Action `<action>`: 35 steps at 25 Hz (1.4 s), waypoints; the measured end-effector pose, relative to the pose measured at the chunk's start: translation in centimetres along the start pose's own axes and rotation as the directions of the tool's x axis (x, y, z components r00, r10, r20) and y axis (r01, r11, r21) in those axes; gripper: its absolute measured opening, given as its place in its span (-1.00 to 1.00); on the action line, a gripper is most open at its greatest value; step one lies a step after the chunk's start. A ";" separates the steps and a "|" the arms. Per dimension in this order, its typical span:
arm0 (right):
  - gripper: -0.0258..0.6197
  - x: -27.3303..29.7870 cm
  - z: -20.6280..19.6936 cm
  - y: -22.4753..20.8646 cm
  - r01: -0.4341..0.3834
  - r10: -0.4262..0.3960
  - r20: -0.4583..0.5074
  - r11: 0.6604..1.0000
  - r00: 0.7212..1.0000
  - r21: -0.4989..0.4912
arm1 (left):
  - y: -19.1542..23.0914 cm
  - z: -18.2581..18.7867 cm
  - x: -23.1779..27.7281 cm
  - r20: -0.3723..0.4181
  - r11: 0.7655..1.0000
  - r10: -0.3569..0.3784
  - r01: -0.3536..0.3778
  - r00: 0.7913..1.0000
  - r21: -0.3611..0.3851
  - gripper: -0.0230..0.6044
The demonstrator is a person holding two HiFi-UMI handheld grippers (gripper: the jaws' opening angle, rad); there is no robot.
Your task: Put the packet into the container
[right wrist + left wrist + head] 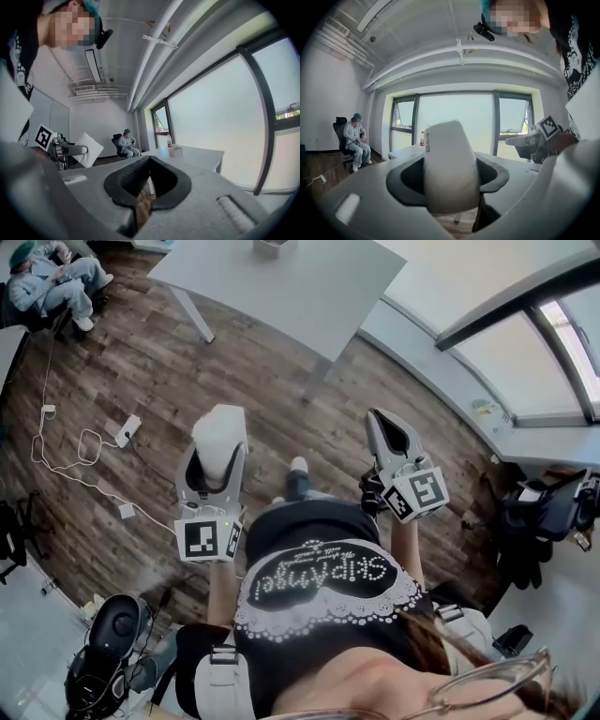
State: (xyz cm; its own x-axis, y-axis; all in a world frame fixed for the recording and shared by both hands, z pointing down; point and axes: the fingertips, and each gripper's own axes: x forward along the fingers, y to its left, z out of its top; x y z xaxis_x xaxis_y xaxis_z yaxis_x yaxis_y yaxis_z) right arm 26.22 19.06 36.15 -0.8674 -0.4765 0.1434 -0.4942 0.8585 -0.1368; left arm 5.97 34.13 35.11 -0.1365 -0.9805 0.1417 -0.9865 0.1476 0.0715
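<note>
The packet (219, 435), white and pillow-shaped, is clamped between the pads of the left gripper (218, 457); its long axis is laid along the line of the jaws, and its free end is pushed out past the fingertips, forward towards the table (281, 282); in the left gripper view a thin line of dark print is seen running along its left edge, too small to be read. The packet is held in the air over the wood floor (141, 362), well apart from the table. The right gripper (384, 423) is carried level beside the left one; its jaws are closed tip to tip and nothing is held between them, only the floor being seen through the hollow of the pads. The container (176, 150) — a small, pale, open-topped box — is set on the table top near the window-side edge; what lies inside it cannot be made out from any view. Just beside it a bottle (168, 139) with a red cap is stood upright. Against the far wall a seated person (52, 279) in pale clothing is seen on a dark chair — well apart from both grippers; white cables (70, 451) are trailed over the floor to the left.
</note>
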 end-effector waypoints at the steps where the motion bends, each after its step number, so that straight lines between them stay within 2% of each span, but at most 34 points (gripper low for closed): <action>1: -0.92 0.0 0.1 -0.3 -0.001 0.001 0.001 1.000 1.000 -0.001 | -0.1 0.1 0.2 0.004 1.000 0.002 -0.002 1.000 0.001 -0.05; 7: -0.92 0.1 0.3 -1.7 -0.005 0.005 0.005 1.000 1.000 -0.012 | -1.6 0.3 1.6 0.007 1.000 -0.008 0.008 1.000 -0.007 -0.04; 17: -0.92 0.8 -0.4 -1.0 -0.031 0.031 -0.012 0.999 0.999 0.009 | -1.9 0.1 2.4 0.004 1.000 -0.012 0.012 1.000 -0.016 -0.04; 26: -0.92 5.7 -0.7 0.3 -0.052 0.053 -0.045 0.998 0.998 0.036 | 1.9 0.0 5.4 -0.013 0.999 -0.018 0.018 1.000 -0.039 -0.04; 35: -0.92 12.3 2.1 0.0 -0.022 0.023 -0.030 0.999 0.999 0.028 | 6.9 2.6 11.0 -0.011 0.997 -0.074 0.074 0.997 -0.021 -0.05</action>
State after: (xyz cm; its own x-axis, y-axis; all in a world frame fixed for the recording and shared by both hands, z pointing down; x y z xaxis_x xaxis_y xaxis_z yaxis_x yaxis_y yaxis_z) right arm 15.42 12.86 35.89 -0.8763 -0.4508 0.1700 -0.4765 0.8630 -0.1678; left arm -2.57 24.06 34.58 -0.0620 -0.9873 0.1465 -0.9917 0.0774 0.1023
